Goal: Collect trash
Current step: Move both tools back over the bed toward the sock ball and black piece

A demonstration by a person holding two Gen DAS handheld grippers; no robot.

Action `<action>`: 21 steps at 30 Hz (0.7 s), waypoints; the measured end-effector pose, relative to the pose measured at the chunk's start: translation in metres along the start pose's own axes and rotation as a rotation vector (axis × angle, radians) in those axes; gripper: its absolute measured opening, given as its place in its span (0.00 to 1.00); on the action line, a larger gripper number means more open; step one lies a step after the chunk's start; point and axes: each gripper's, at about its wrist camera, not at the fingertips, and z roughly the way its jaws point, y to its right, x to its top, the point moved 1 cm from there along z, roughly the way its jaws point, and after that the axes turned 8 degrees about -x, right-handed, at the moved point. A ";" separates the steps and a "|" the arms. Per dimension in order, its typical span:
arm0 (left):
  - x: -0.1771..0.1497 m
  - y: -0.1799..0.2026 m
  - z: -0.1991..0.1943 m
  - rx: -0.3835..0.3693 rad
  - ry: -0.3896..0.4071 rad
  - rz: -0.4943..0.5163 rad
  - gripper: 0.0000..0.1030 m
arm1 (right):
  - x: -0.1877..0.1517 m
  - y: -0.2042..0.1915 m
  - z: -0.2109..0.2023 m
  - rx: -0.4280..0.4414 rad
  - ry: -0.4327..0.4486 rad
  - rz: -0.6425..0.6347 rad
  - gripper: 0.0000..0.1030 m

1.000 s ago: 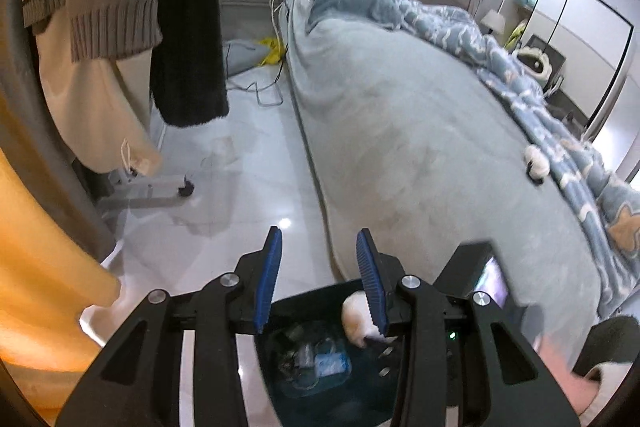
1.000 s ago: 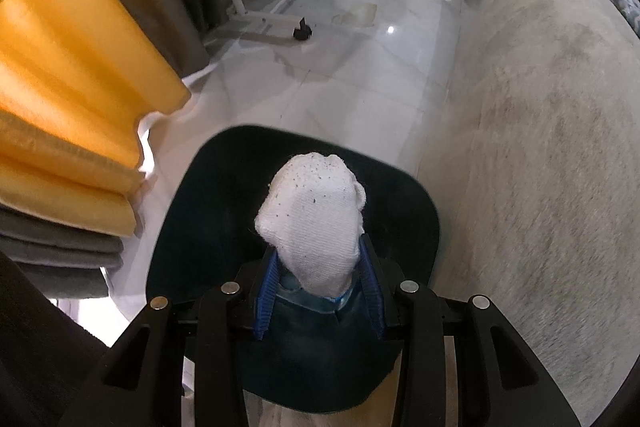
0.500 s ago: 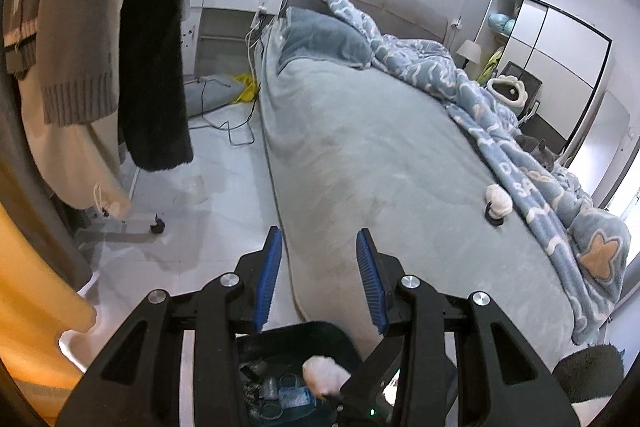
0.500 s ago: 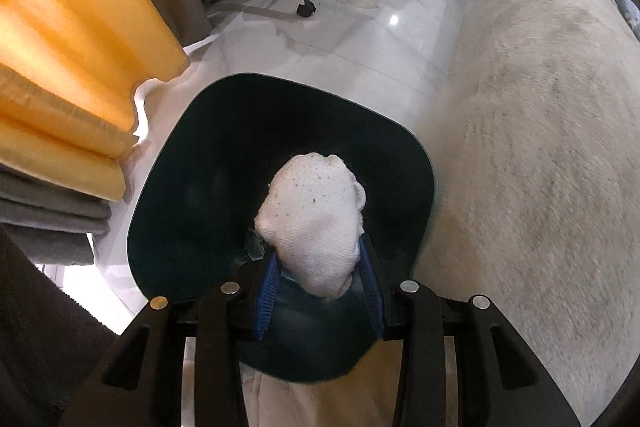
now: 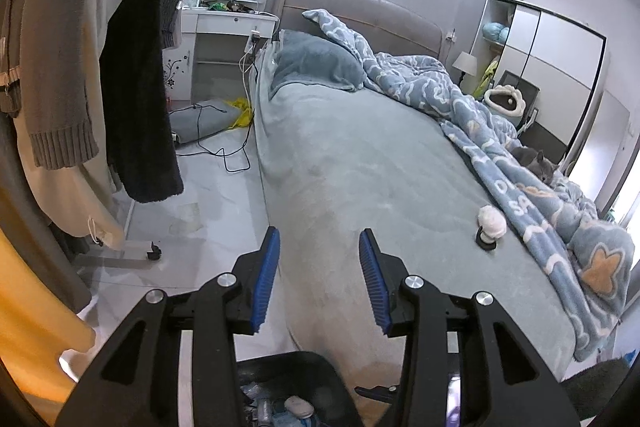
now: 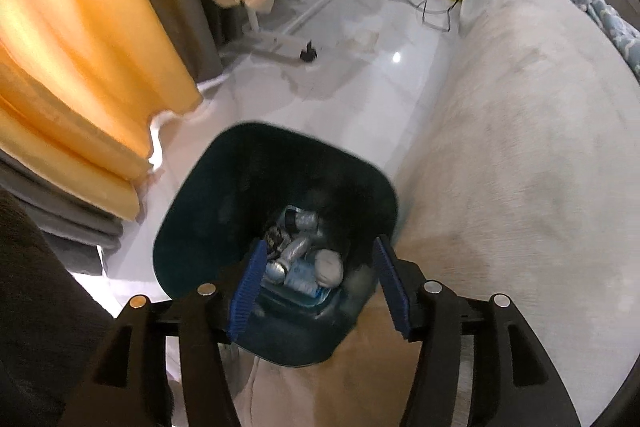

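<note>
A dark trash bin [image 6: 224,211] stands on the floor beside the bed; its rim also shows at the bottom of the left wrist view [image 5: 280,367]. The white paper wad [image 6: 329,267] lies inside it among bottles and cans [image 6: 296,251]. My right gripper [image 6: 318,283] is open and empty right above the bin. My left gripper [image 5: 318,279] is open and empty, raised over the bed's edge. Another white wad [image 5: 491,219] lies on the bed beside a small black cap [image 5: 485,242].
The grey bed [image 5: 360,155] fills the right side, with a blue patterned duvet [image 5: 520,163] and a grey cat [image 5: 538,163]. Clothes hang on a rack [image 5: 136,99] at left. Orange curtain [image 6: 72,75] at left. Cables [image 5: 232,159] lie on the white floor.
My right gripper opened and the white wad dropped into the bin. My left gripper tilted up, so the bin sank to the frame's bottom.
</note>
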 end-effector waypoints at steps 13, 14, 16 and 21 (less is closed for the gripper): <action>0.009 0.039 0.017 -0.011 0.032 0.021 0.55 | -0.010 0.057 -0.061 -0.054 0.134 0.077 0.68; 0.009 0.043 0.019 -0.011 0.033 0.028 0.57 | -0.011 0.061 -0.063 -0.062 0.138 0.082 0.69; 0.008 0.052 0.025 -0.014 0.031 0.041 0.62 | -0.014 0.075 -0.069 -0.080 0.148 0.099 0.71; 0.006 0.070 0.040 -0.006 0.016 0.083 0.67 | -0.024 0.107 -0.083 -0.114 0.176 0.150 0.75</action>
